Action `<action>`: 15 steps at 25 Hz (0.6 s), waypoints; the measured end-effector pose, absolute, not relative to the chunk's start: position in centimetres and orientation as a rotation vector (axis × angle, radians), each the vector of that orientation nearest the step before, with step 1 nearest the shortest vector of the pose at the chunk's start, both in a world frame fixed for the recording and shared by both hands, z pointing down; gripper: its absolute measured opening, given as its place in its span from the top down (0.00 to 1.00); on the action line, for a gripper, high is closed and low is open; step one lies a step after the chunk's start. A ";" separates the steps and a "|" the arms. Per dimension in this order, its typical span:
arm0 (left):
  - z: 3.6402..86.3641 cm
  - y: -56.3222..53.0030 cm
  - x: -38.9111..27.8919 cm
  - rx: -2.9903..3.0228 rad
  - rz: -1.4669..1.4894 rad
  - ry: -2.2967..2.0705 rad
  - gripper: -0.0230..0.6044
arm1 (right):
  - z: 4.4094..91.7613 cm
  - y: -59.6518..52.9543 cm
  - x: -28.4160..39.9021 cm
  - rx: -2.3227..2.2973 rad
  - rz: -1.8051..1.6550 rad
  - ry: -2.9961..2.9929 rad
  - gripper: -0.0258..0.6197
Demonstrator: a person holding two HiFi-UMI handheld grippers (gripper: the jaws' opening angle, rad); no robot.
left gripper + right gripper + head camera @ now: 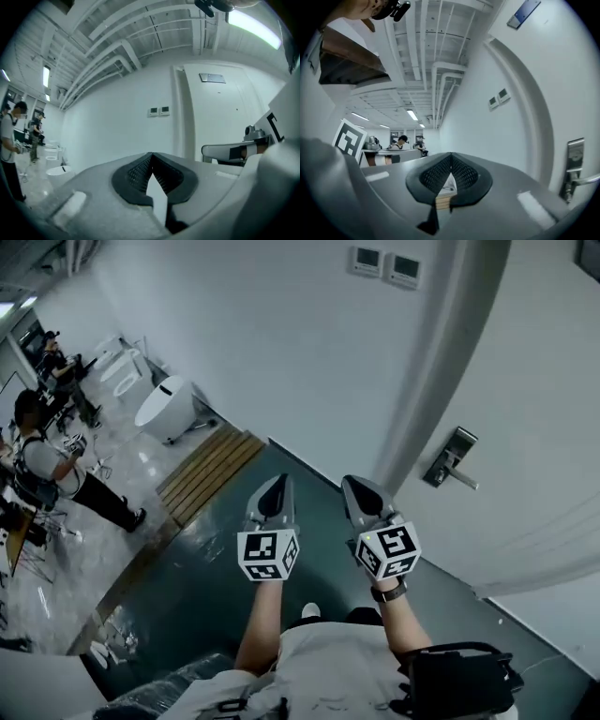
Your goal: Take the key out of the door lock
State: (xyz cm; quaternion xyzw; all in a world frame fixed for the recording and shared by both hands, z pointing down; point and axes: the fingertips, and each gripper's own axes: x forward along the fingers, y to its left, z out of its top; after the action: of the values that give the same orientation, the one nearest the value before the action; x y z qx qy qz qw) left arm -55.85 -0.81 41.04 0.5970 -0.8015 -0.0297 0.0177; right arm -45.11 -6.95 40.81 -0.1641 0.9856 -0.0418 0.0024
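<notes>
Left forearm (262, 629) and right forearm (401, 626) stretch forward, parallel. Left tongs (278, 482) and right tongs (353, 484) are both closed tight and empty. Door lock (450, 458) is ahead-right of the right tongs, well apart. Key too small to make out.

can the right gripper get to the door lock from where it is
Probably yes: nothing stands between the right gripper and the lock, which lies ahead to its right. Its fingers are shut and would need to open. I can't make out a key.

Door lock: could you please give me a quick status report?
Left hand-held gripper, right hand-held gripper shut, empty. Door lock untouched, key not visible. Nothing between.
</notes>
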 end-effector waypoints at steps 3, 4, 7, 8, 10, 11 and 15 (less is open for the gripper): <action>42.5 -6.9 -52.9 2.021 -0.092 -2.311 0.96 | 42.9 -12.1 -40.9 -0.799 -0.192 3.064 0.96; 42.7 -8.9 -51.6 2.081 -0.084 -2.246 0.96 | 43.4 -13.8 -39.5 -0.884 -0.215 3.043 0.96; 42.8 -14.2 -47.5 2.238 -0.092 -2.075 0.96 | 43.7 -17.7 -35.6 -1.088 -0.217 2.989 0.96; 42.9 -16.0 -45.7 2.291 -0.094 -2.010 0.96 | 43.6 -18.5 -33.9 -1.154 -0.198 2.963 0.96; 43.4 -19.4 -41.8 2.384 -0.080 -1.894 0.96 | 43.5 -20.2 -30.6 -1.263 -0.164 2.909 0.96; 43.6 -21.1 -39.9 2.420 -0.070 -1.853 0.96 | 43.5 -21.3 -28.9 -1.301 -0.154 2.885 0.96; 42.9 -27.0 -33.4 2.529 -0.029 -1.780 0.96 | 42.9 -26.1 -22.9 -1.399 -0.134 2.794 0.96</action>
State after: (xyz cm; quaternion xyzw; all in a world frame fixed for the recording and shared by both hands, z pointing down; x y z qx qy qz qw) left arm -33.44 -27.00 42.87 0.8174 -0.5755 -0.0094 0.0244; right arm -22.86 -26.10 42.86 -0.4474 0.8933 -0.0429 0.0070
